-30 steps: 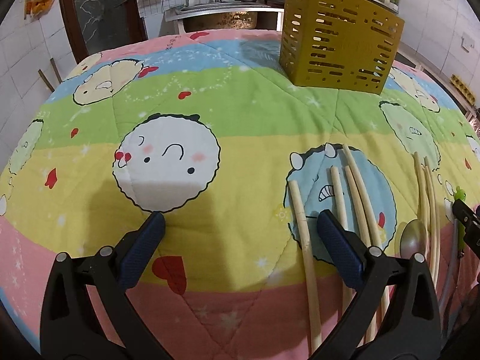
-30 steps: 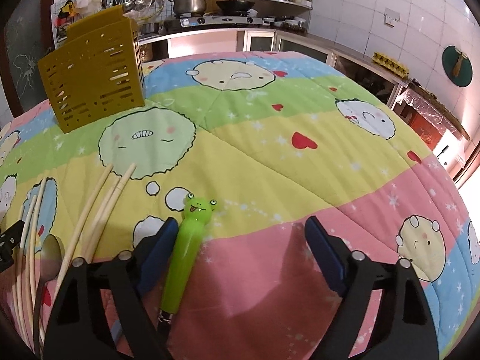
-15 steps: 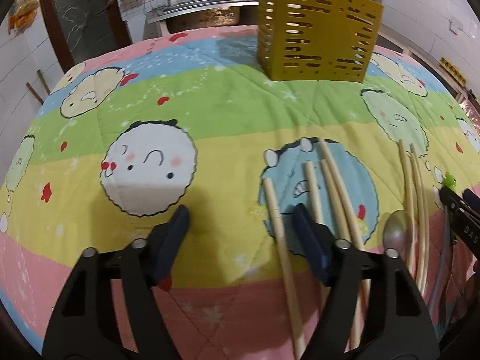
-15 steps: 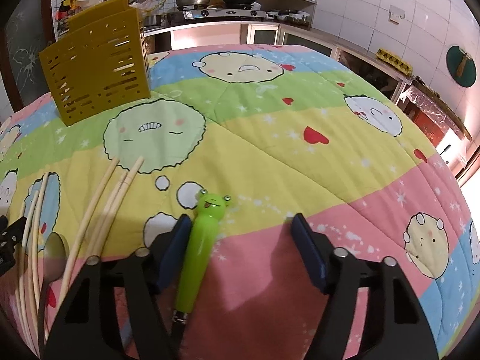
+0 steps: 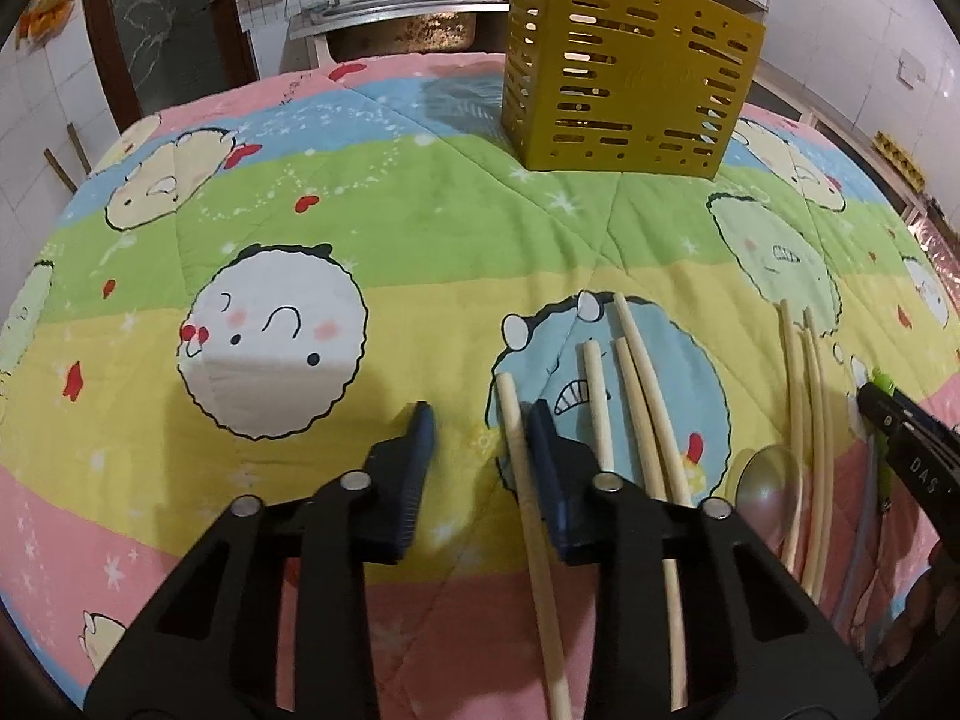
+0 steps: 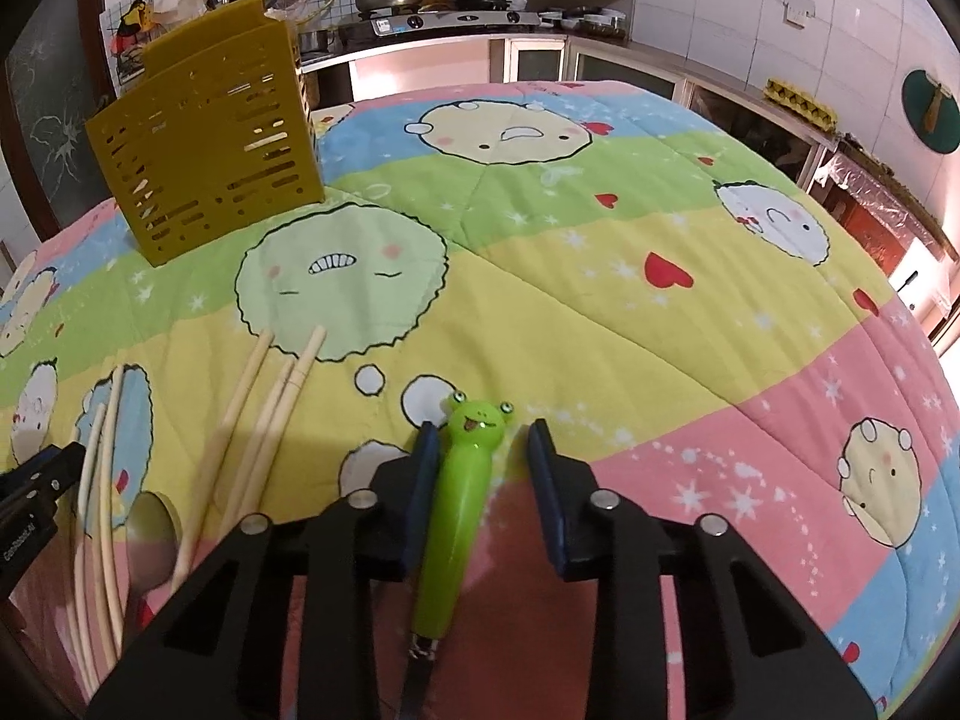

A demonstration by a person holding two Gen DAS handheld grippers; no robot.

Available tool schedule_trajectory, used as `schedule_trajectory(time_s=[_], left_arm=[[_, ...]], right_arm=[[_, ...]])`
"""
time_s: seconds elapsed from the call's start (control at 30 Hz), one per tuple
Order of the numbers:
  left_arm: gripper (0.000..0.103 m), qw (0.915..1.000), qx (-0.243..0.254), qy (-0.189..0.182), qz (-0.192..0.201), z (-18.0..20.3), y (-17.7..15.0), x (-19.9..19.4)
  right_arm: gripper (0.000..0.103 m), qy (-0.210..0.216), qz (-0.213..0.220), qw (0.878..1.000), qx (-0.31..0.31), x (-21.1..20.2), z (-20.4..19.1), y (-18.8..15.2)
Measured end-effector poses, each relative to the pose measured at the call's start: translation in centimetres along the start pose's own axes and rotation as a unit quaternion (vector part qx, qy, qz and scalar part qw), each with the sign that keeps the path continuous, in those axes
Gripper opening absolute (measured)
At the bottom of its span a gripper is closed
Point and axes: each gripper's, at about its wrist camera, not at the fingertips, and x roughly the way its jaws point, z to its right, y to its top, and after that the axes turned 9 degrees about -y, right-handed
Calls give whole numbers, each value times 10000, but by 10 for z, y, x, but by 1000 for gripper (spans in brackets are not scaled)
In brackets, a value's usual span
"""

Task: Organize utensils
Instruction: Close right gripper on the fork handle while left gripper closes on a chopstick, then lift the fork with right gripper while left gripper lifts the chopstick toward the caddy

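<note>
I'm at the pick-up step: my left gripper (image 5: 480, 420) is closing its jaws around the leftmost pale wooden chopstick (image 5: 528, 504) and my right gripper (image 6: 480, 438) around the green frog-headed utensil handle (image 6: 462, 498), both lying near the table's near edge on the pastel cartoon quilt (image 5: 420, 228), pads not yet pinching on both sides. Next I must finish both grips, lift, and carry them to the slotted yellow plastic holder (image 5: 624, 66) by the far edge. A second ago both jaws stood far wider
</note>
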Motion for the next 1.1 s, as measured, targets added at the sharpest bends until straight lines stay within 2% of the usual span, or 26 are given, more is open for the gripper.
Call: schedule_trajectory(time_s=[0.07, 0.23, 0.37, 0.8, 0.97, 1.1], left_arm=[[23, 10000, -4, -12, -23, 1, 2, 2], [12, 10000, 2, -6, -10, 4, 5, 5], [7, 9999, 35, 63, 82, 6, 4, 5], [5, 9987, -183, -56, 463, -7, -1, -14], [5, 9967, -162, -86, 786, -9, -2, -38], [5, 9926, -56, -75, 1208, -5, -4, -66]], right_arm=[[24, 28, -15, 10000, -31, 1, -3, 3], [22, 98, -8, 9999, -34, 3, -4, 4], [20, 258, 32, 9997, -7, 1, -2, 5], [19, 649, 533, 9962, 210, -25, 10, 4], [19, 787, 824, 9932, 251, -41, 17, 6], [19, 917, 1084, 9893, 321, -57, 24, 5]])
